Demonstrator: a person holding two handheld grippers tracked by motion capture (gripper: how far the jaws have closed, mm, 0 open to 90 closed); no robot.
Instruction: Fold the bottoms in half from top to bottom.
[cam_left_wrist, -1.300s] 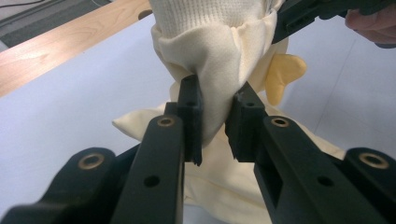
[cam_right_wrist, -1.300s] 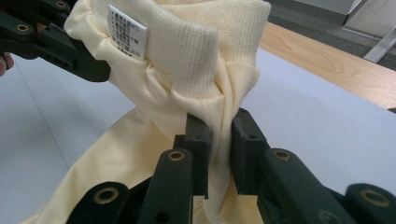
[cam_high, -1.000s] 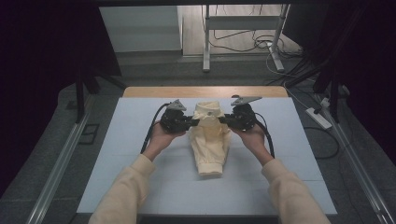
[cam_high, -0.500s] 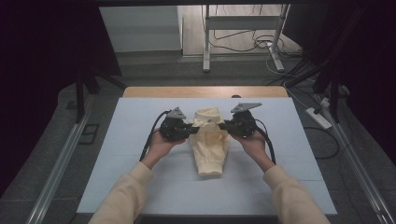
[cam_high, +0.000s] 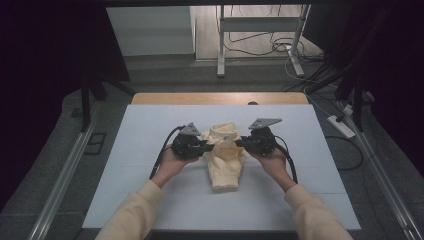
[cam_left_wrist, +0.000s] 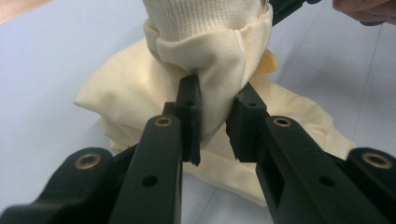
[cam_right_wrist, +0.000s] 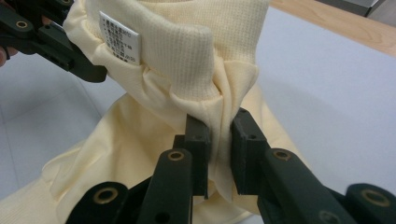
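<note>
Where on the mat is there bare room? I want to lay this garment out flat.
The pale blue mat lies bare left of the left gripper, right of the right gripper, and along the far edge by the wooden strip. The middle is crowded: both grippers pinch the cream garment, with forearms crossing the near edge.

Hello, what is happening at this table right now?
A person holds a pale yellow garment between two hand-held grippers. The left gripper and the right gripper each pinch a fold of cloth just below the ribbed collar, one on each side. The rest of the garment lies bunched on the white table.
</note>
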